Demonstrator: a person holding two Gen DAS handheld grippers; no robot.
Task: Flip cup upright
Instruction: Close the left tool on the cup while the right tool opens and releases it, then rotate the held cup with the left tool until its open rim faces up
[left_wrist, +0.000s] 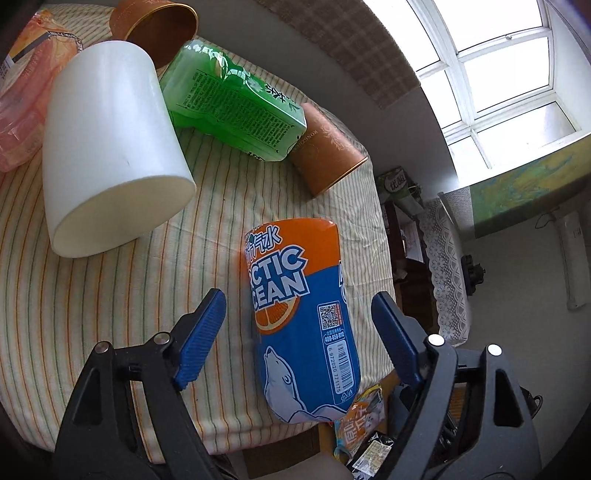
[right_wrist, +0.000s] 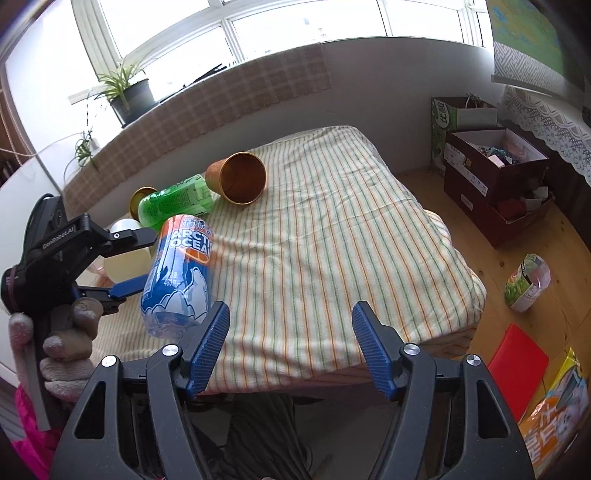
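A brown paper cup (right_wrist: 238, 178) lies on its side on the striped cloth, mouth toward me; in the left wrist view it (left_wrist: 327, 154) lies beyond the green bottle. A second brown cup (left_wrist: 157, 27) lies at the far left. A white cup (left_wrist: 110, 147) lies on its side too. My left gripper (left_wrist: 299, 332) is open, its blue pads astride the Arctic Ocean bottle (left_wrist: 303, 325) without touching it; it shows in the right wrist view (right_wrist: 135, 260). My right gripper (right_wrist: 290, 345) is open and empty above the cloth's near edge.
A green bottle (left_wrist: 232, 103) lies between the brown cups. A pink package (left_wrist: 22, 96) lies at the left. The striped cloth (right_wrist: 332, 229) covers a low table. Boxes (right_wrist: 495, 181), a cut carton (right_wrist: 528, 282) and a red sheet (right_wrist: 517, 365) sit on the wooden floor to the right.
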